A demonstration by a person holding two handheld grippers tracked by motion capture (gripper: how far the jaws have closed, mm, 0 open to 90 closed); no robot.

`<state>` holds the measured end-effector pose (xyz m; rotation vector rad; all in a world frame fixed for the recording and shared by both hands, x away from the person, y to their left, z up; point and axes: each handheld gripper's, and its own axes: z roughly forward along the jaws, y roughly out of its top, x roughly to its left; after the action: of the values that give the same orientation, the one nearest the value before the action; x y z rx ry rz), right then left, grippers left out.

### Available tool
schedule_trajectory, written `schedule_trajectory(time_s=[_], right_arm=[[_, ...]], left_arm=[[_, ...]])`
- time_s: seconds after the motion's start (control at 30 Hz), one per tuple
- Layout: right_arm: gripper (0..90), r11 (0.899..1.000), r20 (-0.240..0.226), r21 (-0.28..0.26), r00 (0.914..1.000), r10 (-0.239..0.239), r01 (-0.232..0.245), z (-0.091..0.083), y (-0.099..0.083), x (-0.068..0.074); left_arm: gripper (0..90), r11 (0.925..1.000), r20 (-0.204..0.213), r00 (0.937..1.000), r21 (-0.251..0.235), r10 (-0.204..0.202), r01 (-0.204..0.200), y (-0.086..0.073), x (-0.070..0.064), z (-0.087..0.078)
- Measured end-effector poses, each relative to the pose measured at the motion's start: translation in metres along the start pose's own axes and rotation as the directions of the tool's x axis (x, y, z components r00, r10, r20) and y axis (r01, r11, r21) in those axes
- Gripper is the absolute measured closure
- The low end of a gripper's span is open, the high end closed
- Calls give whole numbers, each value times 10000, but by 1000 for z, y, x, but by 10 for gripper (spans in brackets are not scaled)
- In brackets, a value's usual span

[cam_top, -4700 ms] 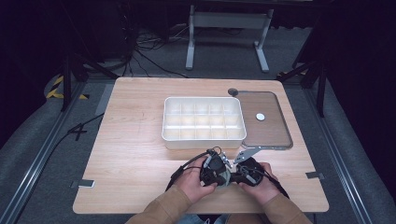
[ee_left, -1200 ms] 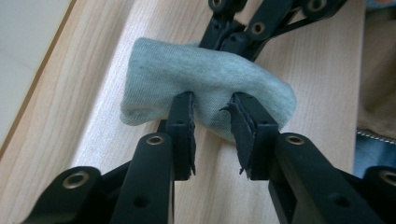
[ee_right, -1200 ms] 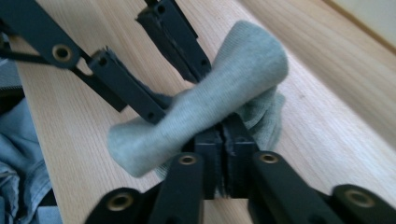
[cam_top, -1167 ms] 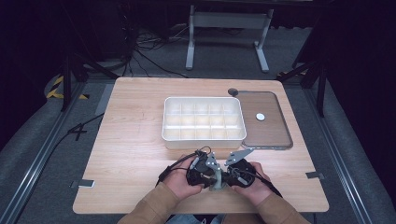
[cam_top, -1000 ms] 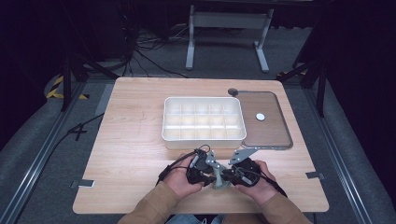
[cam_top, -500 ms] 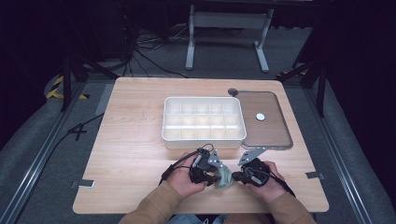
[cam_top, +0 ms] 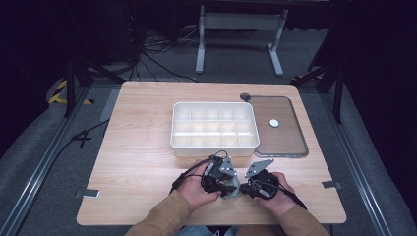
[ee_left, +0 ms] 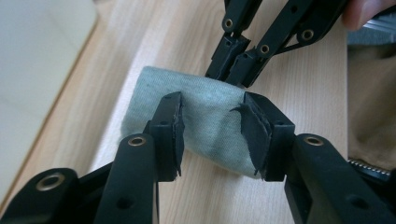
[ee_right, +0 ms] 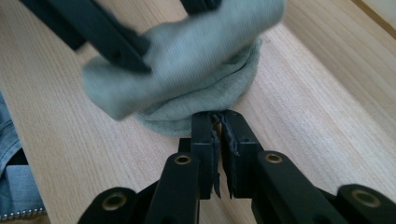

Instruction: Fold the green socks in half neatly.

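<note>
A rolled grey-green cloth [ee_left: 210,121] lies on the wooden table near its front edge, seen in the high view as a small cloth [cam_top: 231,191] between both hands. My left gripper [ee_left: 212,100] has a jaw pressed on each side of the roll. My right gripper [ee_right: 217,119] has its jaws pinched together on the lower edge of the cloth [ee_right: 201,56]. In the left gripper view the right gripper [ee_left: 233,65] meets the roll's far side. In the high view the left gripper [cam_top: 222,179] and right gripper [cam_top: 250,186] face each other.
A white compartment tray [cam_top: 173,129] stands at the table's middle, just beyond the hands. A clear lid [cam_top: 287,140] with a white knob [cam_top: 274,123] lies to its right. Bare wood stretches to the left of the hands.
Both hands have edged right along the front of the table. The grippers have drawn slightly apart, and the grey-green roll now shows between them.
</note>
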<state>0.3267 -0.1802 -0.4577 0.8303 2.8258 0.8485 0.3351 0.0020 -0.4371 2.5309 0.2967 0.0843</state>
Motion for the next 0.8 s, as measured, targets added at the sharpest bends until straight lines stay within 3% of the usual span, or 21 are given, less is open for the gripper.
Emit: schedule_trajectory(time_s=[0.2,0.27,0.43,0.57,0.67,0.8], right_arm=[[829,10000,-28,-68,10000,-66,65,2,1,2],[825,10000,24,-40,10000,-80,80,1,2,2],[752,9999,42,34,9999,149,-149,-2,-1,-2],[703,9922,-23,-885,9961,878,-876,-20,-1,-10],[662,9829,-94,-1538,9948,1012,-1014,-25,1,-10],[642,9770,26,-1905,9952,980,-957,-20,4,-8]], left_arm=[[556,9997,151,9998,-176,-158,161,1,0,7],[548,9999,4,9999,-109,-107,107,2,-3,9],[550,9999,-20,9999,-76,-128,128,2,-4,10],[550,10000,-105,9999,-81,-54,53,1,-4,10],[550,9998,-58,9998,-113,-167,166,1,-4,10],[550,9997,-83,9998,-138,-185,184,-1,-3,9]])
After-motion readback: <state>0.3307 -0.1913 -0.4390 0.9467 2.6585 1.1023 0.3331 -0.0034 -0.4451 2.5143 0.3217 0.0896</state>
